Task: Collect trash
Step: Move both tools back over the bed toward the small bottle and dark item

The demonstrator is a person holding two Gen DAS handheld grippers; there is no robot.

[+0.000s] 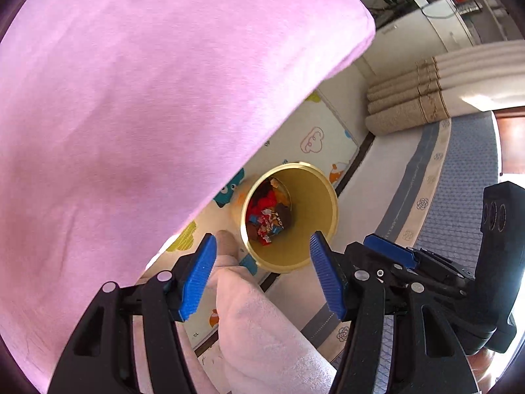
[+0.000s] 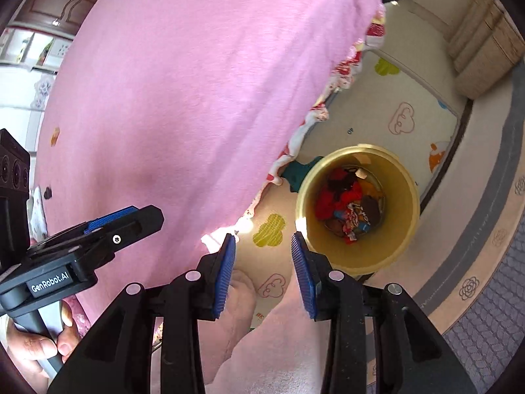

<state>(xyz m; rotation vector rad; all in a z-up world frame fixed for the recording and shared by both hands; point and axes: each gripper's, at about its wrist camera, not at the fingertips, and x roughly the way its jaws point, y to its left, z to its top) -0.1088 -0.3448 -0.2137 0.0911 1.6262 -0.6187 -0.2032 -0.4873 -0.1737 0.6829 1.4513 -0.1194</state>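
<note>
- Yellow bin (image 1: 323,197) stands upright on the play mat (image 1: 315,124), beside the pink cloth (image 1: 147,115), its mouth uncovered.
- Trash (image 1: 267,213) lies at the bottom of the bin: red, brown and printed wrappers.
- Left gripper (image 1: 262,272) hangs above the bin's near rim, jaws wide apart, gripping nothing.
- Right gripper (image 2: 264,269) hangs above the mat just beside the bin, jaws parted, nothing between the pads.
- Grey rug (image 2: 485,321) lies on the far side of the bin from the cloth.
- A pink-trousered leg (image 1: 262,328) shows below the bin.
</note>
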